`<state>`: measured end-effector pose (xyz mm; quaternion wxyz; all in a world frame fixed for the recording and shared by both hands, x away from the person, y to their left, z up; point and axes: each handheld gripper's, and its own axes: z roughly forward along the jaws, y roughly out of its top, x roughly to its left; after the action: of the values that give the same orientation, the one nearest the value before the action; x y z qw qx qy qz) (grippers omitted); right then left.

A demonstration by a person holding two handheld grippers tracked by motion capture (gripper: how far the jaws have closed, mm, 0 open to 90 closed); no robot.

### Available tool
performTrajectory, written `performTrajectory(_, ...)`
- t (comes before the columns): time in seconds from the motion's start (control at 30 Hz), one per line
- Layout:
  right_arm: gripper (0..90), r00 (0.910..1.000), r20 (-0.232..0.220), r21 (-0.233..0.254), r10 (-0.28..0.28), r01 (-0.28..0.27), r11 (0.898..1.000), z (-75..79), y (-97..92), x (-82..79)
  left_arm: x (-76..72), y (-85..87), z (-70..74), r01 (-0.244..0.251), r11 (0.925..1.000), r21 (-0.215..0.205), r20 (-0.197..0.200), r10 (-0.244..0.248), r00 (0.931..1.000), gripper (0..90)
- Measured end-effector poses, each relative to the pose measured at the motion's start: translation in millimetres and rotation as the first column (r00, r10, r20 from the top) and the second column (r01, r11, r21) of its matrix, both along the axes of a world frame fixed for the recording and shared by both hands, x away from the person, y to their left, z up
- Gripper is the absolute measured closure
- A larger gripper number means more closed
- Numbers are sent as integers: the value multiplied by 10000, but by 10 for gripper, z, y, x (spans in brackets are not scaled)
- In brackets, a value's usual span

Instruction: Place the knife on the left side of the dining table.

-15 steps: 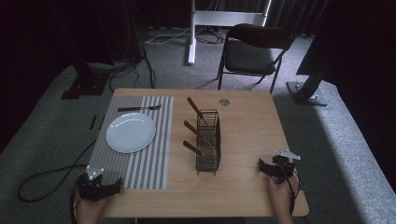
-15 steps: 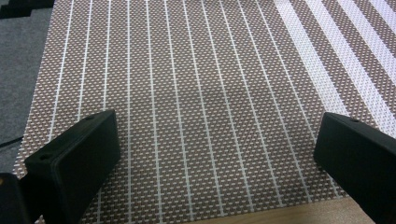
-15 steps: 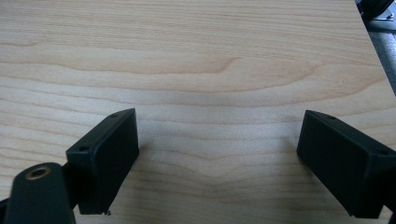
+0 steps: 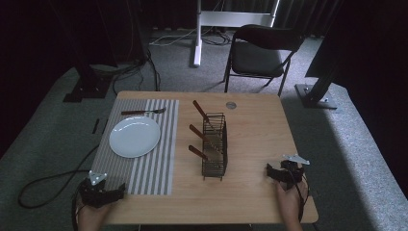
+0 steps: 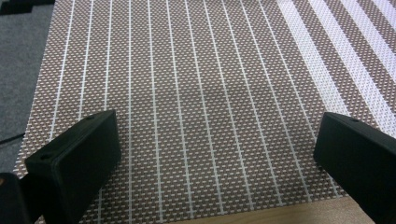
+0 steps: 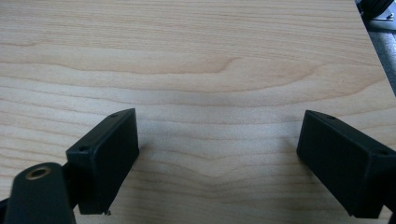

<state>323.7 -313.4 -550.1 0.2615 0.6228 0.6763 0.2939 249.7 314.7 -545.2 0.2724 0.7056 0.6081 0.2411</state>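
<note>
A black wire rack stands mid-table and holds three brown-handled utensils. Left of it a white plate rests on a striped placemat, with a brown-handled fork beyond the plate. My left gripper sits at the mat's near left corner, open, nothing between its jaws; the left gripper view looks down on the placemat. My right gripper rests open on the bare wood near the front right, and its own view shows the wooden tabletop between the wide jaws.
A small round metal cap is set into the table near its far edge. A dark folding chair stands behind the table, with stand bases and cables on the grey carpet. The table edge runs just behind both hands.
</note>
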Motion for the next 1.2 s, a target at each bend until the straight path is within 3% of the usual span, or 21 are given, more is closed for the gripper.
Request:
performTrajectory(0.53,120,10000,4,2,1,-1,10000,-1,-1,-1,20,32,34,153,9998,-136,-264,-156,9995,15)
performTrajectory(0.73,120,10000,4,3,0,0,10000,-1,-1,-1,12,29,72,326,9990,-308,-89,-329,9994,37)
performTrajectory(0.93,120,10000,3,5,0,0,10000,-1,-1,-1,4,-48,204,704,9972,-233,166,-701,9974,37)
performTrajectory(1.07,120,10000,4,2,3,-3,10000,-1,-1,-1,22,-90,268,889,9953,-397,300,-877,9957,37)
performTrajectory(1.2,120,10000,3,6,2,-2,10000,-1,-1,-1,47,-147,313,1315,9904,-423,248,-1306,9911,38)
